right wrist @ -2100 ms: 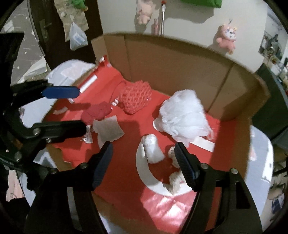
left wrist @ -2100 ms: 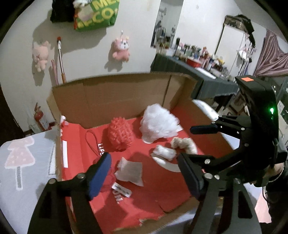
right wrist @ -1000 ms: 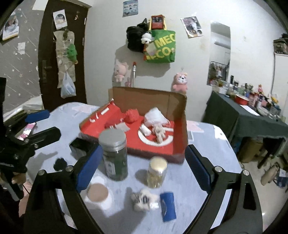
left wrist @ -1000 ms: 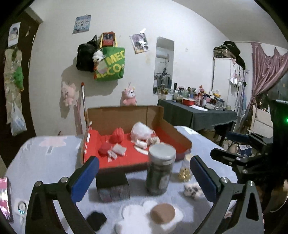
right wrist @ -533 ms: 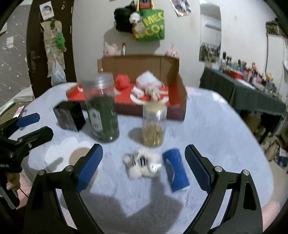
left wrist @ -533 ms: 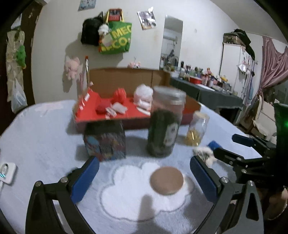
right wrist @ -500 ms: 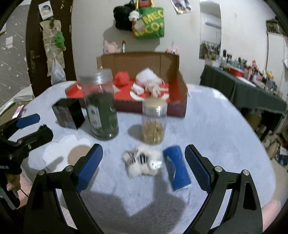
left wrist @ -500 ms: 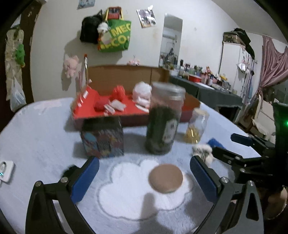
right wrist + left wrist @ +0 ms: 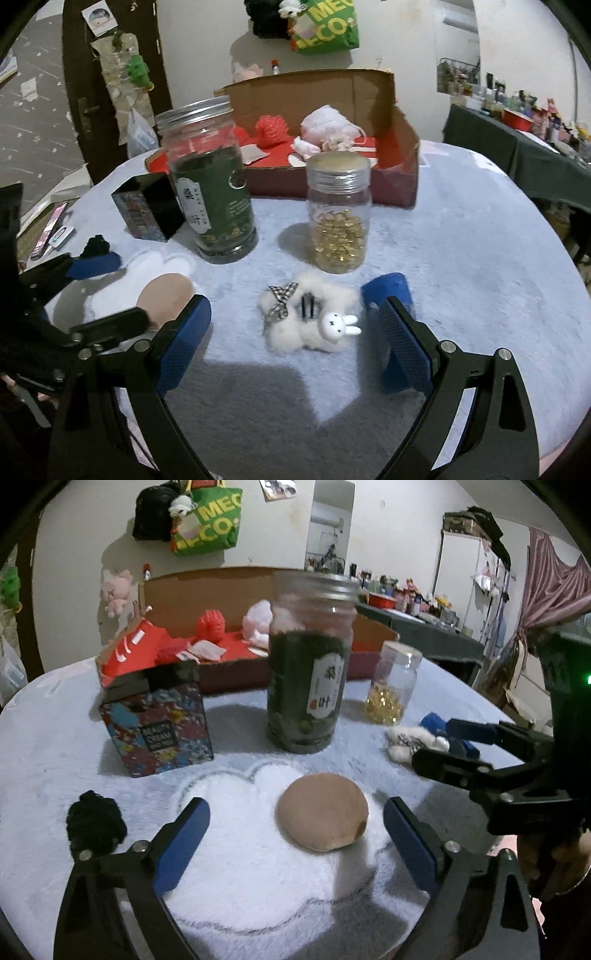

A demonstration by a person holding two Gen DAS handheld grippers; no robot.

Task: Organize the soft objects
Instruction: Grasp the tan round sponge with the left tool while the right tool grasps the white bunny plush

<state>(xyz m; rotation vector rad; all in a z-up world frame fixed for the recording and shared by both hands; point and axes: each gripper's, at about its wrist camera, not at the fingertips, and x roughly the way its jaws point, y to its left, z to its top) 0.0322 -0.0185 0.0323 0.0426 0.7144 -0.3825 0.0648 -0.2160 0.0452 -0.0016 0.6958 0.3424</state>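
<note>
The left tool point(image 9: 295, 843) hangs low over the counter point(image 9: 44, 746), its jaws just narrowing slightly yet wide apart and empty, bracketing a round tan puff point(image 9: 322, 811) on a white cloud-shaped plush mat point(image 9: 258, 878), apparently the next pick. The right tool point(image 9: 295, 345), also spread and empty, frames a fluffy white bunny charm point(image 9: 310, 321) beside a blue roll point(image 9: 389, 291). Behind the rigid glass jars, the cardboard box point(image 9: 402, 166) already holds soft, fuzzy items.

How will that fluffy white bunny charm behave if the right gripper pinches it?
The fluffy bunny charm looks like loose fur, so it will probably squash and feel light. Its checked bow and small bunny head may dangle. It lies flat, so rolling seems unlikely.
</note>
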